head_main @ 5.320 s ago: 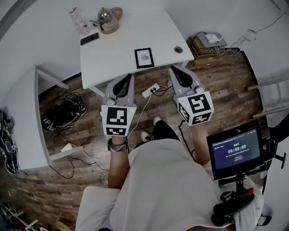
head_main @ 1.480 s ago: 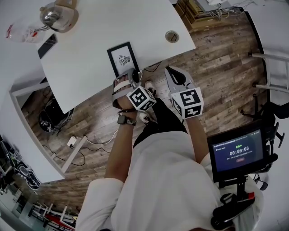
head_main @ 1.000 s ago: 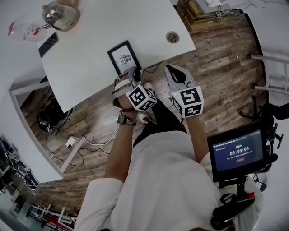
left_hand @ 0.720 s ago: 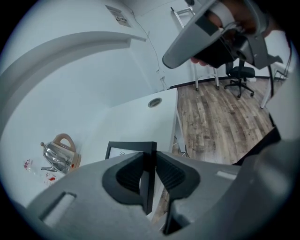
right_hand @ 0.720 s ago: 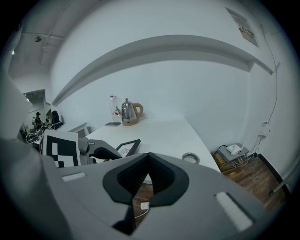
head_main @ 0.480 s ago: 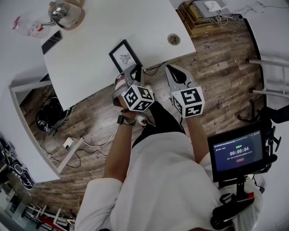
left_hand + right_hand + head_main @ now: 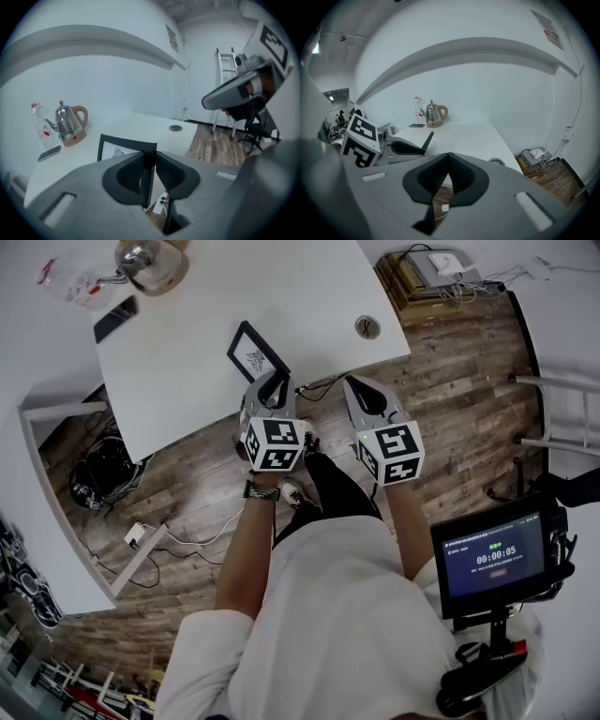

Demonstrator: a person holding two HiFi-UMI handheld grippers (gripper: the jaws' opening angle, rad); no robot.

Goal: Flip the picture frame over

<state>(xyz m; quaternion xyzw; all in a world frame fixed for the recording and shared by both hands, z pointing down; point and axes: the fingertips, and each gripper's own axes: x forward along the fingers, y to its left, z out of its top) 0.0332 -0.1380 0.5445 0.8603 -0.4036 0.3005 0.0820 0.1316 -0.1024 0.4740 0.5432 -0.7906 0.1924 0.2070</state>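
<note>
One tilted, black-bordered picture frame (image 7: pixel 255 351)

We see a kettle (image 7: pixel 150 261) standing at the far corner of the white table (image 7: pixel 234 287), a clear bottle (image 7: pixel 70 282) just beside it and a dark phone (image 7: pixel 116 319) lying flat near both. Toward the table's other end sits a round grommet (image 7: pixel 367 327). Down on the wooden floor (image 7: pixel 450 399) lies a tangle of cables (image 7: pixel 98 479), and a small screen (image 7: pixel 492 561) glows at lower right.
</note>
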